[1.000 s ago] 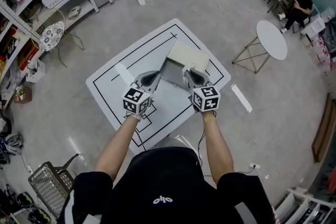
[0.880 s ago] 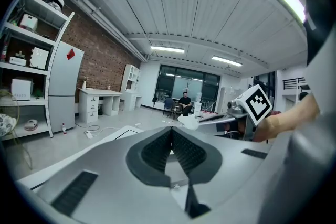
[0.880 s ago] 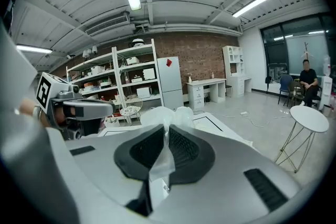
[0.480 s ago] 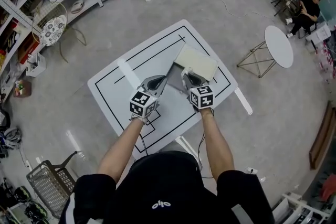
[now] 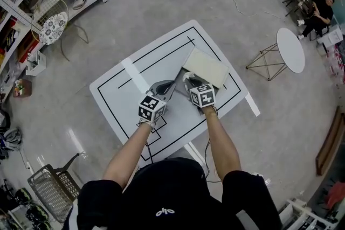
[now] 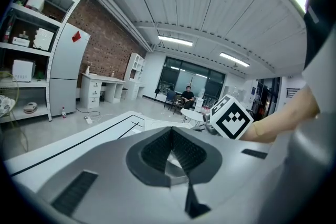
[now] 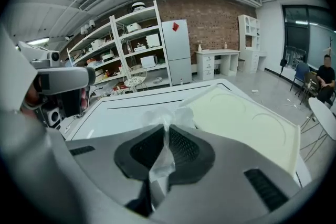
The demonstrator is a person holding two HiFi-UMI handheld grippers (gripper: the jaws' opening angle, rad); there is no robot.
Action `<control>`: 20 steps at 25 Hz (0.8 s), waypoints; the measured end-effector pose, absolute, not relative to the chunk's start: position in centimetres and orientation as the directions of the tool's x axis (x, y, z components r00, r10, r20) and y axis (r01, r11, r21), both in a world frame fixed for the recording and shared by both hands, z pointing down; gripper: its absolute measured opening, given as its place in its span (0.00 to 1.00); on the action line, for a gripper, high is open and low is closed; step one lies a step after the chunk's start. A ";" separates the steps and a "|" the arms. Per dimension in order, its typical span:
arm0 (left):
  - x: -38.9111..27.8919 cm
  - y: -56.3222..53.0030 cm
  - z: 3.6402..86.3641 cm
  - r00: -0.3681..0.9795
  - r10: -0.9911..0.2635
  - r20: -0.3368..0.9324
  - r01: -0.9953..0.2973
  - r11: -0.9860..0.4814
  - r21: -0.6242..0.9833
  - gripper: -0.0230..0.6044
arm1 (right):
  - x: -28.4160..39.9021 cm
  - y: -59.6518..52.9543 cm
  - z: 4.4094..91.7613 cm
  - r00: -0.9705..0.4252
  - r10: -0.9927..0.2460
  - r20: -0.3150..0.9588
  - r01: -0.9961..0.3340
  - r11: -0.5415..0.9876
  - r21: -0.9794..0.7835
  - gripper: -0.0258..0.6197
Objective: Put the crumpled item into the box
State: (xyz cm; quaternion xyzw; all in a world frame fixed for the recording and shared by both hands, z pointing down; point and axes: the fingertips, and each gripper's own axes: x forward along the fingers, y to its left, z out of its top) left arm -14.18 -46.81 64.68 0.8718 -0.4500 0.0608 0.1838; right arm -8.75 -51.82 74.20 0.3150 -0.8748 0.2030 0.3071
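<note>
A flat cream box (image 5: 207,67) lies at the far right of the white table (image 5: 129,110), with a grey face turned toward me. My right gripper (image 5: 188,79) sits at the box's near edge. In the right gripper view its jaws are shut on a thin, clear crumpled film (image 7: 165,115) that sticks out past the tips, and the cream box (image 7: 247,118) lies just beyond to the right. My left gripper (image 5: 166,86) hovers beside it to the left. In its own view the left gripper (image 6: 170,136) is shut with nothing showing between the pads.
Black lines and a white tape strip (image 5: 135,75) mark the table. A round white side table (image 5: 291,50) stands to the right, shelves (image 5: 32,2) at the left, a wire basket (image 5: 51,188) on the floor at lower left. A person (image 5: 322,11) sits far right.
Both grippers have edged forward toward the box, the right one now at its near edge. Both stay shut, the right still on the film.
</note>
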 end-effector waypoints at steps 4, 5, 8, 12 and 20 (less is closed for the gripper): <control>-14.7 -47.8 65.4 0.581 -0.766 0.277 -0.811 -0.517 0.272 0.05 | -9.6 -52.8 75.7 -0.599 -0.383 0.703 -0.668 0.723 -0.175 0.10; -14.9 -48.0 65.6 0.579 -0.767 0.279 -0.813 -0.514 0.275 0.05 | -9.8 -52.9 76.0 -0.597 -0.374 0.710 -0.666 0.725 -0.178 0.10; -15.3 -48.3 66.3 0.572 -0.769 0.284 -0.816 -0.501 0.288 0.05 | -10.2 -53.0 76.9 -0.587 -0.345 0.733 -0.656 0.733 -0.180 0.10; -15.5 -49.0 67.1 0.569 -0.771 0.288 -0.818 -0.492 0.299 0.05 | -10.5 -53.7 78.1 -0.577 -0.307 0.757 -0.643 0.742 -0.189 0.10; -15.6 -49.4 67.9 0.572 -0.765 0.297 -0.816 -0.491 0.306 0.05 | -11.0 -53.3 80.2 -0.569 -0.231 0.789 -0.626 0.743 -0.234 0.10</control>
